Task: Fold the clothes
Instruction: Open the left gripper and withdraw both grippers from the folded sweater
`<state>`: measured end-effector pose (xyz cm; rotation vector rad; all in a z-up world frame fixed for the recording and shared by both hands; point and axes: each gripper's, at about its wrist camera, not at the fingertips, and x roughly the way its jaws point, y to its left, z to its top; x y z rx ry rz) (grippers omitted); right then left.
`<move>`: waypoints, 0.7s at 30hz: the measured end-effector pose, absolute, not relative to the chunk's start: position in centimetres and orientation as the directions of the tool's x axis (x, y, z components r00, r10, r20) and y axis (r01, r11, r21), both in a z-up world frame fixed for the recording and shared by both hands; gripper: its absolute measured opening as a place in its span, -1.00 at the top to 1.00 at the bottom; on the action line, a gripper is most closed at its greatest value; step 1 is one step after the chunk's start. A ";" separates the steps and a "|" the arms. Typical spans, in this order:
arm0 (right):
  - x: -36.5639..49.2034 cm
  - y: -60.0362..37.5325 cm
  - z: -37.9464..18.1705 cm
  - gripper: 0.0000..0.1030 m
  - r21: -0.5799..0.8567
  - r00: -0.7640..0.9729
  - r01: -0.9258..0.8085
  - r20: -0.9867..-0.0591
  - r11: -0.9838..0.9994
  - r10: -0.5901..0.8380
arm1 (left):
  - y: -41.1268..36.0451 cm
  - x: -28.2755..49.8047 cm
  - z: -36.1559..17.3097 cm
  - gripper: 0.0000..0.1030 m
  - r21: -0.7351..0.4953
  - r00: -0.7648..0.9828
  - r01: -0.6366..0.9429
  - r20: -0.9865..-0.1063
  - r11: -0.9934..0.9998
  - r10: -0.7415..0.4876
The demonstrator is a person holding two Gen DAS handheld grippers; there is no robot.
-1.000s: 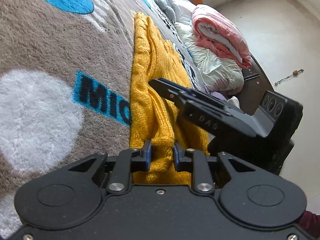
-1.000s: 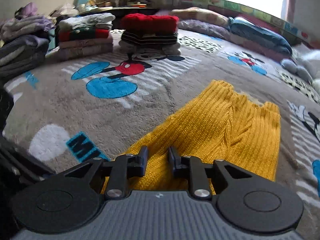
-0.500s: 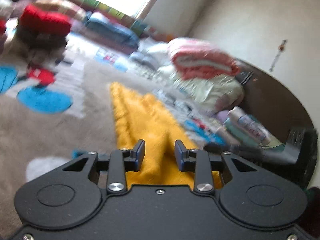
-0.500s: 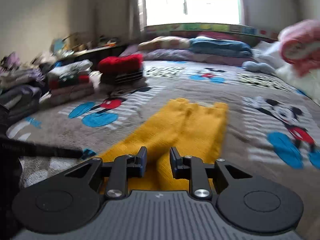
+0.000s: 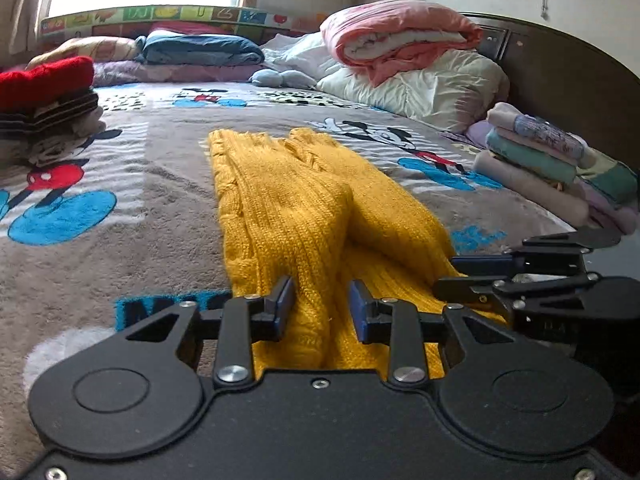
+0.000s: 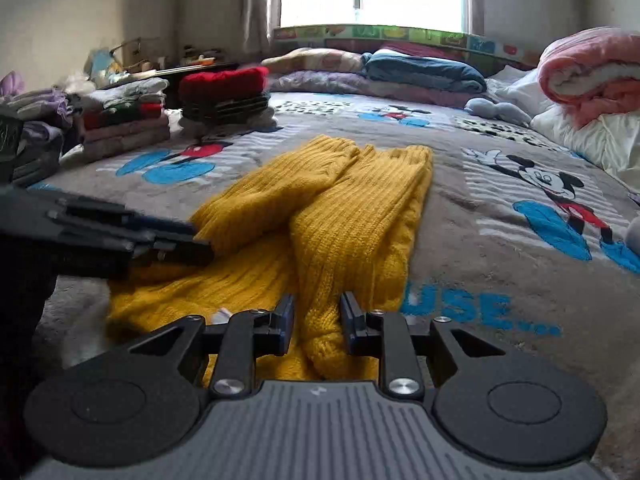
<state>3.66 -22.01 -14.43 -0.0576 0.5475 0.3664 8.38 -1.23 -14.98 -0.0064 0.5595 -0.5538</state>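
The yellow sweater [image 5: 304, 216] lies on the grey blanket [image 5: 168, 184], stretched from 6 toward 12 o'clock in the left wrist view, with 2 long folded parts laid side by side. The left gripper [image 5: 322, 306] sits at the near end, its jaws narrowly apart with a thick fold of knit filling the gap and touching both blue pads [image 5: 285, 300]; whether they pinch it firmly I cannot tell for sure, but they hold the fold between them. At 3 o'clock the right gripper [image 5: 472, 276] reaches in from the side, its tips on the sweater's edge.

In the right wrist view the sweater [image 6: 340, 216] runs from 6 toward 12 o'clock, and the right gripper [image 6: 316, 318] has its jaws narrow around a rolled fold of knit. The left gripper [image 6: 192, 240] enters at 9 o'clock, tips against the sweater.

A stack with a red top [image 6: 224, 80] stands at 11 o'clock, a pink quilt [image 6: 592, 72] at 2 o'clock.
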 end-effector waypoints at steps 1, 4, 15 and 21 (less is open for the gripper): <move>3.6 -21.9 -14.4 0.48 0.040 0.790 -0.355 -0.520 0.934 0.323 | -1.2 8.2 -15.0 0.43 -0.150 0.709 0.496 -0.499 0.855 -0.499; 3.0 -22.2 -13.9 0.48 0.058 0.797 -0.348 -0.507 0.936 0.328 | -1.0 7.5 -14.1 0.28 -0.157 0.709 0.486 -0.505 0.860 -0.493; -0.8 -23.2 -12.1 0.17 0.024 0.831 -0.344 -0.457 0.939 0.316 | -2.7 4.0 -11.3 -0.36 -0.044 0.700 0.418 -0.620 0.907 -0.353; -2.2 -23.2 -11.1 -0.03 -0.024 0.842 -0.364 -0.436 0.931 0.318 | -3.2 3.1 -11.0 -0.37 -0.002 0.696 0.405 -0.647 0.914 -0.310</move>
